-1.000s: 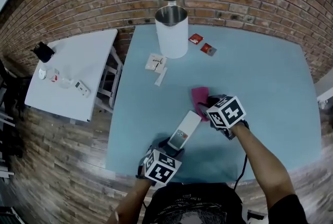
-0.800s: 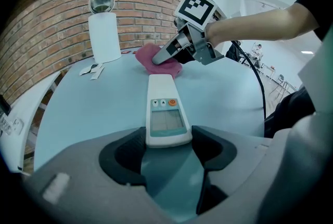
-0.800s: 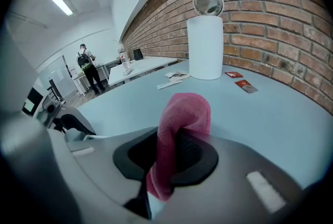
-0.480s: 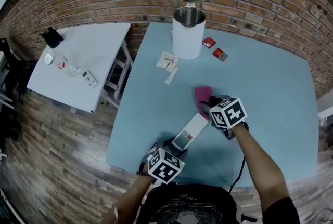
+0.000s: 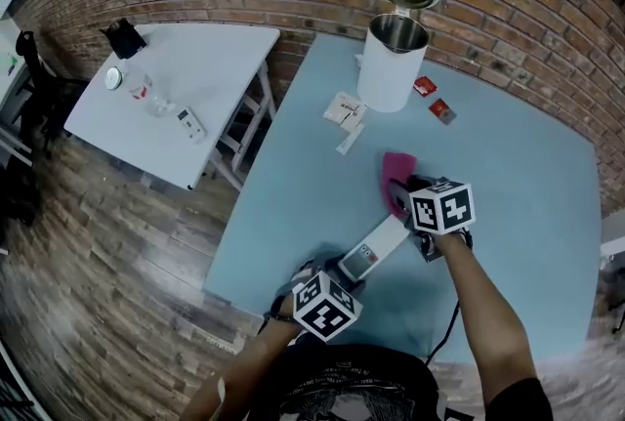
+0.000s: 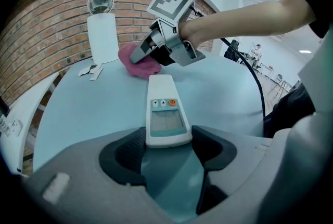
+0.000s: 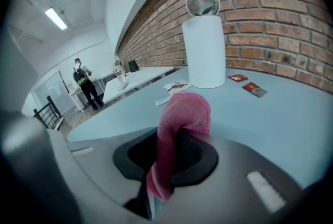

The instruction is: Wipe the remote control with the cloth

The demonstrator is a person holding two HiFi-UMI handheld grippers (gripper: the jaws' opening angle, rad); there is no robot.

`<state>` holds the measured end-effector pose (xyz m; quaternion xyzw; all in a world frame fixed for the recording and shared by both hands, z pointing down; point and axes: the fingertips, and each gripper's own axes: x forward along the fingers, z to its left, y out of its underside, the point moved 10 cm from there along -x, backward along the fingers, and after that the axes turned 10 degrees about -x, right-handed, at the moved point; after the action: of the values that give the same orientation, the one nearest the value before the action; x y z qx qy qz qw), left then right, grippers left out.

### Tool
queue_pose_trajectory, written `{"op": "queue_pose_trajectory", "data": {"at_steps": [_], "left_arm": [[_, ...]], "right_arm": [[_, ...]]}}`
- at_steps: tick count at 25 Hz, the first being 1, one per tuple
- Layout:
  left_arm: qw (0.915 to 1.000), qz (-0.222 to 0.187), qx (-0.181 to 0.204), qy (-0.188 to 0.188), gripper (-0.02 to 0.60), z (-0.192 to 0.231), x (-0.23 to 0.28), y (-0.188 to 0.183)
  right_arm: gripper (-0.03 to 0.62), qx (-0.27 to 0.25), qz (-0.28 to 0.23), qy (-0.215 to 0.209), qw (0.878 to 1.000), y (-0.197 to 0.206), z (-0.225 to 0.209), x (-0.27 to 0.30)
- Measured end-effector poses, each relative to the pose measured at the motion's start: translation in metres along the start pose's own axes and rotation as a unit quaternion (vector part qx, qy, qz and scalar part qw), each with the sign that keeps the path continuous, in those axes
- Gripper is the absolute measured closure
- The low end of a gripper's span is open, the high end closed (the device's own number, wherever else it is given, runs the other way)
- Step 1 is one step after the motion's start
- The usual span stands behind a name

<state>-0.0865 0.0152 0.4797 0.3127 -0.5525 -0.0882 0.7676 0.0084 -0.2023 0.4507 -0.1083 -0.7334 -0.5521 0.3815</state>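
Your left gripper point(image 5: 340, 273) is closed on the near end of the remote control point(image 5: 379, 248), with a dark jaw pad pressed against each long side of its casing. The remote control lies flat on the blue desk point(image 5: 527, 175), face up. The screen and the orange button sit at the gripped end. In the head view its long axis runs from your left gripper up and to the right, pointing away from you toward your right gripper point(image 5: 405, 199).

Your right gripper is clamped on the pink cloth point(image 5: 395, 173). In the right gripper view the fabric rises out from between the jaws and folds forward over them. The cloth's free part rests on the desk just beyond the remote control's far end. Whether cloth and casing touch there cannot be told.

Further back on the desk, a white cylindrical container point(image 5: 395, 67) stands upright near the brick wall, well apart from both grippers.
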Motion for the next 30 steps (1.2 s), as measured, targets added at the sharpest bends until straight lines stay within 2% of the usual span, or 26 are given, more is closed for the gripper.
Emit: {"op": "queue_pose_trajectory", "data": {"at_steps": [3,7,13,19,30], "left_arm": [[1.0000,-0.001,0.000,0.000,0.298,0.000,0.000,0.000],[1.0000,-0.002,0.000,0.000,0.298,0.000,0.001,0.001],[1.0000,-0.001,0.000,0.000,0.298,0.000,0.000,0.000],[1.0000,-0.002,0.000,-0.001,0.298,0.000,0.001,0.000],[1.0000,-0.002,0.000,-0.001,0.298,0.000,0.001,0.000]], "right_arm": [[0.526,0.027,-0.015,0.006,1.000,-0.006,-0.003,0.002],[0.526,-0.018,0.010,0.010,1.000,-0.009,0.002,0.006],[0.526,-0.068,0.050,-0.042,0.996,-0.012,0.019,0.012],[0.526,-0.108,0.068,-0.082,0.988,-0.016,0.042,0.019],[0.526,-0.126,0.080,-0.130,0.980,-0.016,0.081,0.025]]}}
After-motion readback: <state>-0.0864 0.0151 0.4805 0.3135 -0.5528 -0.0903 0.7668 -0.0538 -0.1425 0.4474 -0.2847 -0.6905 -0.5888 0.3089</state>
